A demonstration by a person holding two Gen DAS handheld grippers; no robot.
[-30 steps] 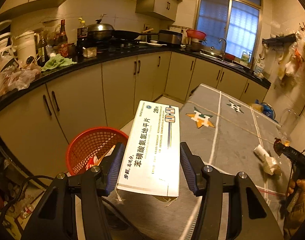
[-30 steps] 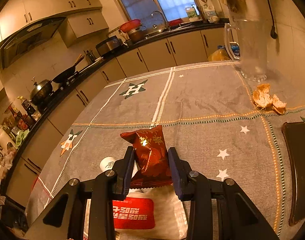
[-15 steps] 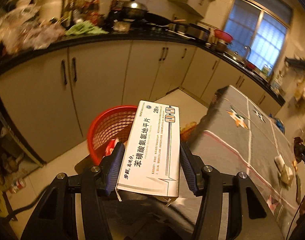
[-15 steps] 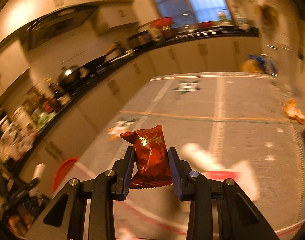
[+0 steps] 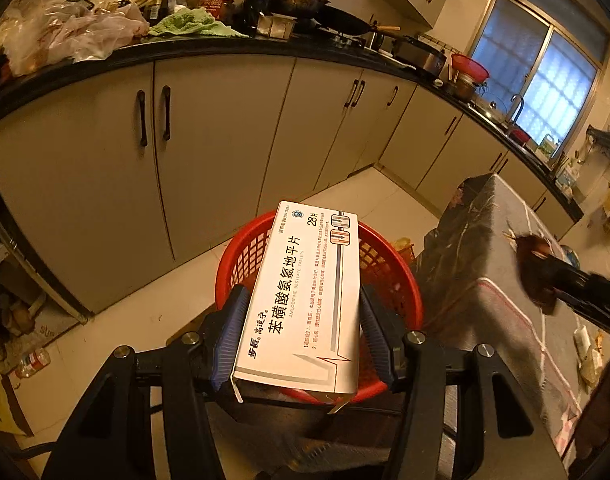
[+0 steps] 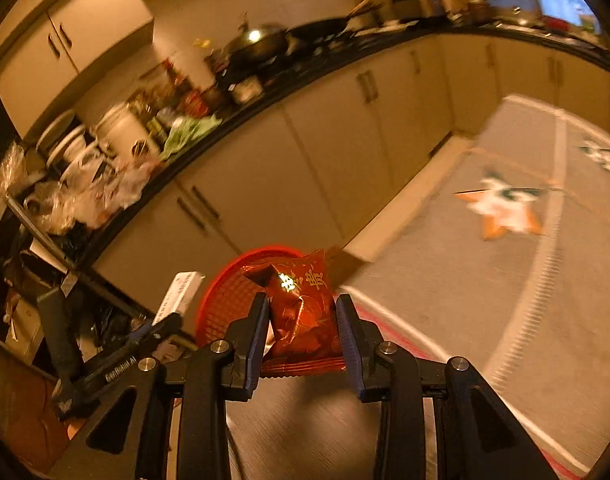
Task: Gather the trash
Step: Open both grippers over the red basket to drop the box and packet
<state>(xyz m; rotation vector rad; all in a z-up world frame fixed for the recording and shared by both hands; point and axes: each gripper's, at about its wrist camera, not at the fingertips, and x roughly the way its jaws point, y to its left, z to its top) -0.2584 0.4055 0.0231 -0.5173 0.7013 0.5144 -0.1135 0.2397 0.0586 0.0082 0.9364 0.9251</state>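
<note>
Left tongs [image 5: 303,334]: clenched on a white rectangular cardboard medicine box [image 5: 305,296] with blue Chinese print, pads on its two long sides, box lying flat and pointing forward. Directly beyond and beneath the box sits a round red plastic mesh basket [image 5: 389,276] on the pale tiled floor, just off the near corner of the table [image 5: 501,280], which wears a grey patterned cloth. From this view the box overlaps the basket mouth.

Right tongs [image 6: 303,330]: clenched on a dark red foil snack packet [image 6: 301,308] with gold characters, upright between the pads. This view is motion-blurred. The same basket [image 6: 229,296] shows beyond the packet, off the table's edge. The packet appears above the near table edge, not yet over the basket.

Remaining trash: crumpled pale wrappers [image 5: 587,354] lie on the table near its right edge.

Step in hand, by judgement: carrying two pieces to the basket; left is at the drop point, right is on approach.

Next move calls for: release the left tongs with the box centred over the basket mouth; bring the right tongs past the table edge over the basket, keeping clear of the left tool, then release.
</note>
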